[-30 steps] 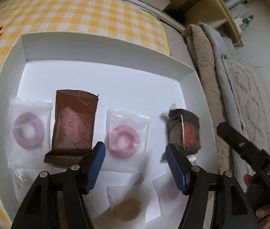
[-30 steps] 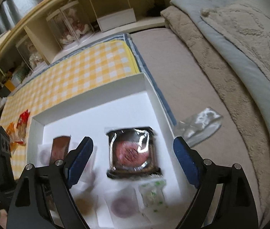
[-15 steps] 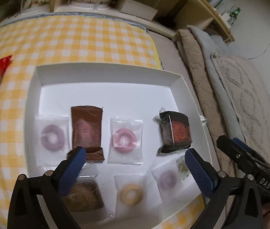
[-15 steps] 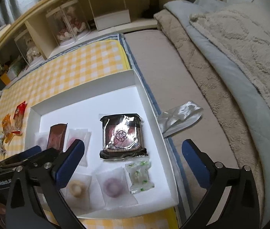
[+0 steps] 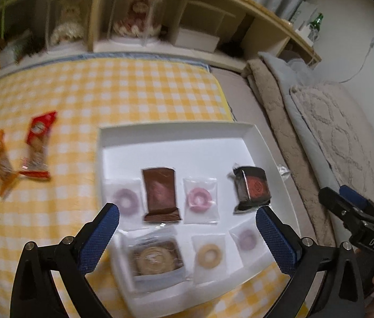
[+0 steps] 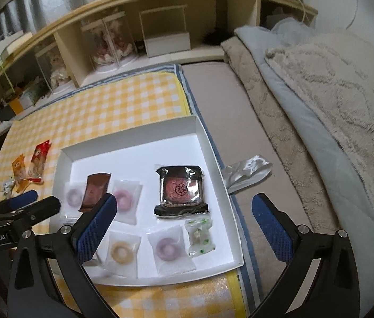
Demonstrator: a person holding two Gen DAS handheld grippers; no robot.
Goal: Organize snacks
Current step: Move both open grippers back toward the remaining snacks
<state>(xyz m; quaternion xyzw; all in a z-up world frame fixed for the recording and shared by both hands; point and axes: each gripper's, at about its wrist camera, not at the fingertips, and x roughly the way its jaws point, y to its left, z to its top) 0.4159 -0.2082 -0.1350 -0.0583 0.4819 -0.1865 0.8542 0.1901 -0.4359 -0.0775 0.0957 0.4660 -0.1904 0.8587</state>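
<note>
Inside, snacks: two rows lay flat in the white tray (image 6: pixel 214 159), each sealed in its own wrapper.
Back row: a purple ring (image 5: pixel 126 202), a brown packet (image 5: pixel 160 193), a pink ring (image 5: pixel 199 200) and a glossy dark square pack (image 6: pixel 181 189) with a red centre.
Front row: a round brown cake (image 5: pixel 155 258), a yellow ring (image 6: pixel 120 250), a second purple ring (image 6: pixel 167 248) and a green-speckled candy (image 6: pixel 200 235).
Tray: on the yellow checked cloth (image 5: pixel 123 92).
Loose snacks: red (image 5: pixel 38 145) and orange (image 5: pixel 0 164) packets on the cloth, left of the tray.
Left gripper (image 5: pixel 187 234): wide, empty, above the tray.
Right gripper (image 6: pixel 184 228): wide, empty.
</note>
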